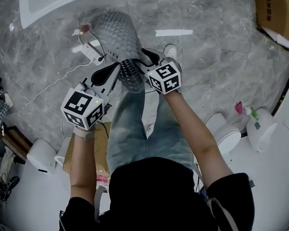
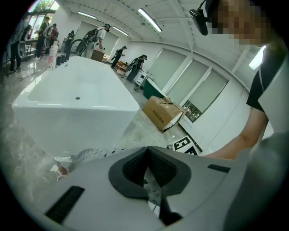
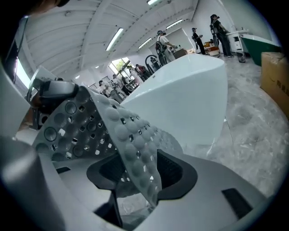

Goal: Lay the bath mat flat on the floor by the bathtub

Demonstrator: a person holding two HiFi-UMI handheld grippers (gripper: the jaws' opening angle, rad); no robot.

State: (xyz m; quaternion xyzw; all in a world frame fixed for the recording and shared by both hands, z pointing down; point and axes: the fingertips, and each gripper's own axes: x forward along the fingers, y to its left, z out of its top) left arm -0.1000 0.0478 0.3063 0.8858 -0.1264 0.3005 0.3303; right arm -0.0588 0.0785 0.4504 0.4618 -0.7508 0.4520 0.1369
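The bath mat (image 1: pixel 114 32) hangs bunched above the floor (image 1: pixel 209 58) just beside the bathtub (image 1: pixel 49 3), held low, I'd guess, ready for spreading. The left gripper (image 1: pixel 116 69) has its fingers pressed shut, seemingly on the mat's edge. The right gripper (image 1: pixel 138 63) fingers stand well apart, with a fold of mat loose between them.

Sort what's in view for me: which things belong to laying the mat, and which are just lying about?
For the job:
mat, passing between the open jaws of the right gripper
left gripper, shut
tub
floor

Lying about:
power strip with its cable
cardboard box
toilet
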